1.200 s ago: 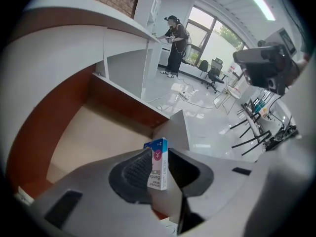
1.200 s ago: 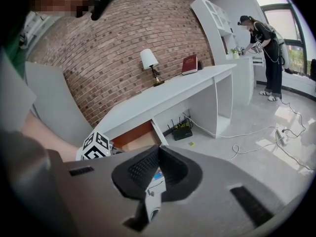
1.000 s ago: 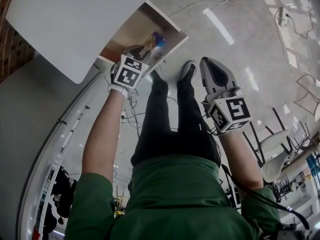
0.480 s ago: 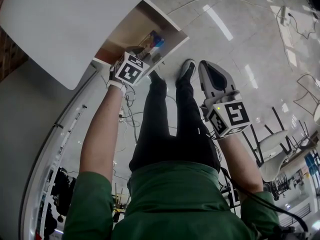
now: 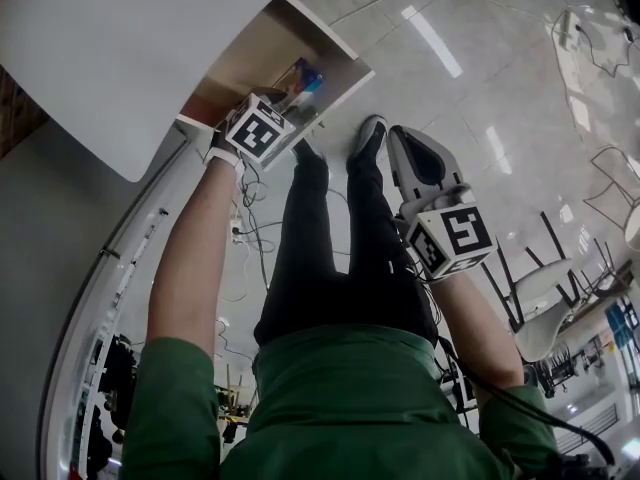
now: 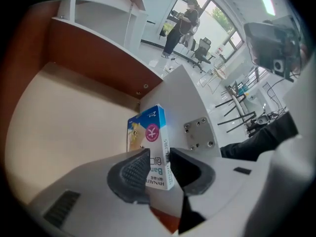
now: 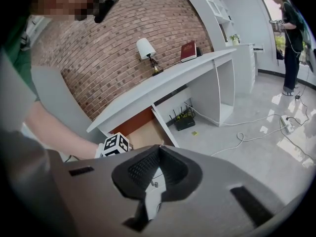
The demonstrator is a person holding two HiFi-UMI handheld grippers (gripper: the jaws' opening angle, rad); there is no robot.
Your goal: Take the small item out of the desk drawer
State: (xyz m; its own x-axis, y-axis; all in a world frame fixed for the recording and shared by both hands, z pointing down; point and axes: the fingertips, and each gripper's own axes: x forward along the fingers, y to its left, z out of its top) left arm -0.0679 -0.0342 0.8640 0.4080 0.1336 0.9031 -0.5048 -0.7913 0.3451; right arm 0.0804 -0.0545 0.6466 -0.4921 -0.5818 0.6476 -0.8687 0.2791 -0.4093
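Two claws are in play, one in each of the person's hands. There is one open drawer [image 6: 64, 122] under the one white tabletop [image 5: 130, 48], and one small box [image 6: 153, 132].

The drawer has a pale bottom, a brown inner wall and a white wall with a metal plate on it. The blue and white box is the only thing seen inside, standing on end just beside the white wall.

The left claw [image 6: 159, 154] reaches down into the drawer. It is spread wide and has just been opening, with the lower part of the box between its two dark pads [image 6: 131, 169]. The pads sit close on either side of the box, and no squeeze shows.

The right claw [image 7: 159, 148] hangs well apart from the drawer, out over the grey floor [image 5: 480, 88] in front of the person's legs. Its tips are together and nothing is between them.

Further along the tabletop, the right gripper view shows one lamp [image 7: 146, 48] with a white shade and one red book [image 7: 188, 51]. One black router [image 7: 183, 121] sits on the floor beneath
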